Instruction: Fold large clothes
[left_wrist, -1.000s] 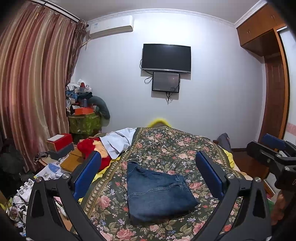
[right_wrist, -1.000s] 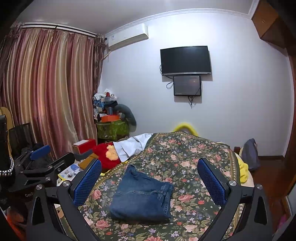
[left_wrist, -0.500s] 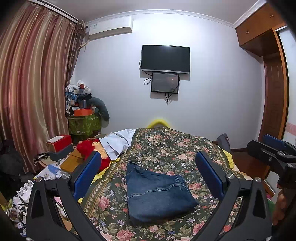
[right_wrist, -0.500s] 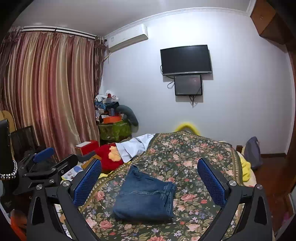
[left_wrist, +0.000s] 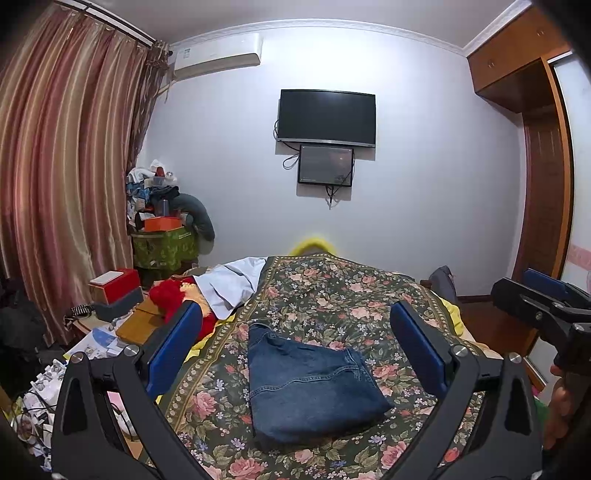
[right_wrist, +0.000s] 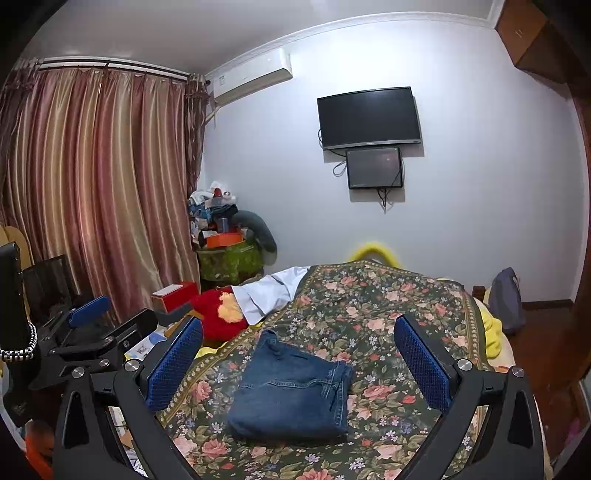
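Note:
A pair of blue jeans (left_wrist: 310, 384) lies folded into a compact rectangle on the floral bedspread (left_wrist: 332, 295); it also shows in the right wrist view (right_wrist: 291, 391). My left gripper (left_wrist: 295, 350) is open and empty, held back from and above the jeans. My right gripper (right_wrist: 299, 358) is open and empty too, also held back from the jeans. The right gripper shows at the right edge of the left wrist view (left_wrist: 546, 302); the left gripper shows at the left of the right wrist view (right_wrist: 96, 325).
A white garment (left_wrist: 232, 284) and a red plush toy (left_wrist: 173, 299) lie at the bed's far left. A cluttered side table with boxes (left_wrist: 114, 291) stands left of the bed. A wardrobe (left_wrist: 543, 177) stands at the right. A TV (left_wrist: 327, 114) hangs on the far wall.
Both grippers have drawn slightly back and up from the bed; the folded jeans have not moved. Both jaws stay open.

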